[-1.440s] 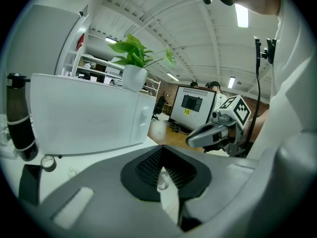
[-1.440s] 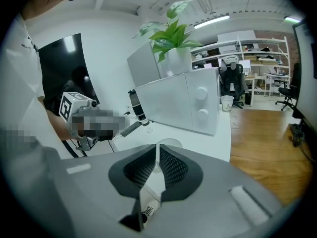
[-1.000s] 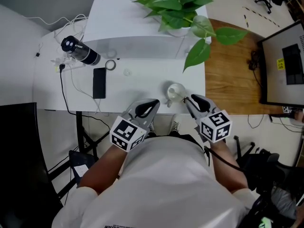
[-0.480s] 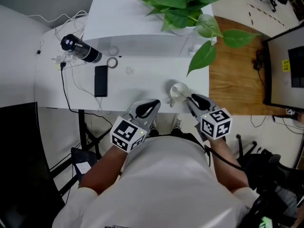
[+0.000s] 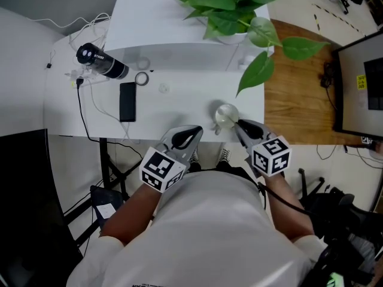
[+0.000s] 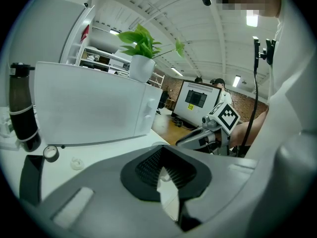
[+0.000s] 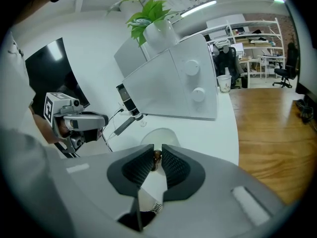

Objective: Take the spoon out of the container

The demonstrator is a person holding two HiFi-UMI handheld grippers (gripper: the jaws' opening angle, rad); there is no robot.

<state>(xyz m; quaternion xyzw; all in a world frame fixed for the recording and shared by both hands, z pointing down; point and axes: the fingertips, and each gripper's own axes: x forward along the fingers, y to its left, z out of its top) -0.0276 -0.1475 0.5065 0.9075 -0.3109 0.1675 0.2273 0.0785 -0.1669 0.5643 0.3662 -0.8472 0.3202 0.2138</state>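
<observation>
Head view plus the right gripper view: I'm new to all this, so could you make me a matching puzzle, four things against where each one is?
Things:
1. phone
2. potted plant
3. spoon
4. container

Places:
A. on top of the white appliance
B. pinched between the jaws of the right tongs
C. lying flat on the table, towards its left side
D. near the table's front edge, at the tip of the right tongs

Pairs: 1-C, 2-A, 3-B, 4-D

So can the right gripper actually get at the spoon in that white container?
Looks like yes: the right gripper sits at the container, jaws closed on a brown tip, apparently the spoon. Nothing blocks it.
</observation>
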